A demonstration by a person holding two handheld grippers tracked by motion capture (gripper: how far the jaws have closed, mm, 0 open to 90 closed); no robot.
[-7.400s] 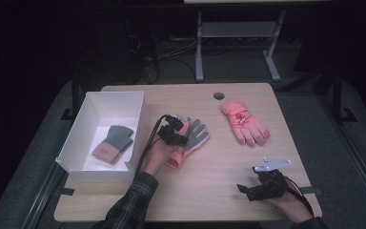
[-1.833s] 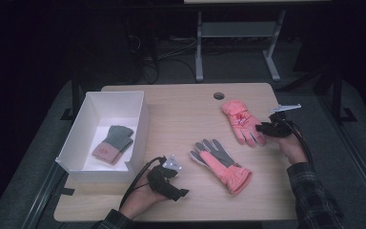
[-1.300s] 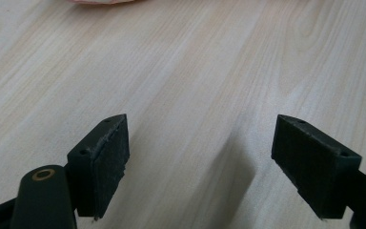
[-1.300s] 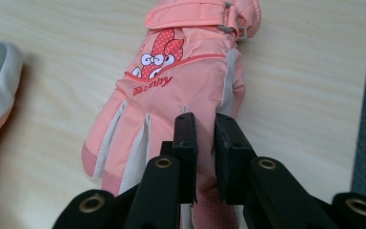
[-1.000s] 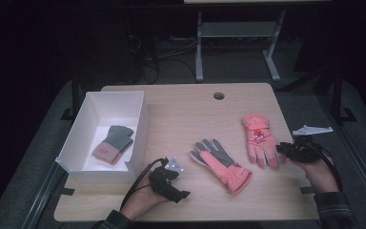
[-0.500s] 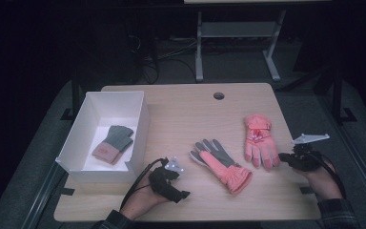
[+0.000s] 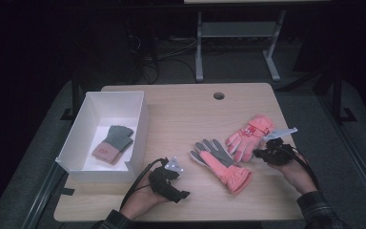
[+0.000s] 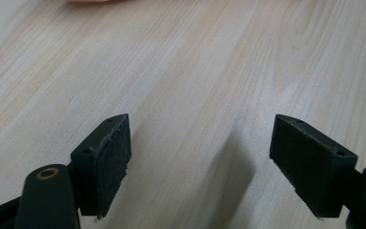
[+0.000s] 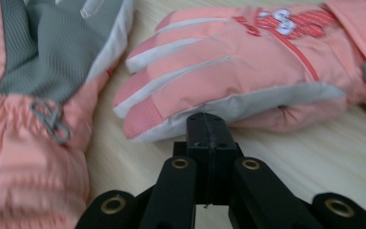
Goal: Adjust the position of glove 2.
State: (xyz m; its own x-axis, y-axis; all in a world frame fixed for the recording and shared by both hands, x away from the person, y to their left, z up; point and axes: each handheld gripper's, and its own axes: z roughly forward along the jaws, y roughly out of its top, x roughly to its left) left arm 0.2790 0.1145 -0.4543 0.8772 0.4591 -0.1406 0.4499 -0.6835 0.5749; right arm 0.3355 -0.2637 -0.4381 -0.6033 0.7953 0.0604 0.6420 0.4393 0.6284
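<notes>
Item: my right fingers (image 9: pixel 208 125), closed empty against pink glove (image 9: pixel 248 71); left fingers (image 8: pixel 209 157) wide, empty. Risk: glove skids when nudged.

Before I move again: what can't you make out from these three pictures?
- Right gripper: jaws closed together against the pink glove's edge; whether fabric is pinched between them is hidden, right gripper view.
- Grey-palmed glove: cut off by the frame's left edge, same view.
- Small glove in the white box: logo too small, high view.
- Left gripper: jaws open over bare table.
</notes>
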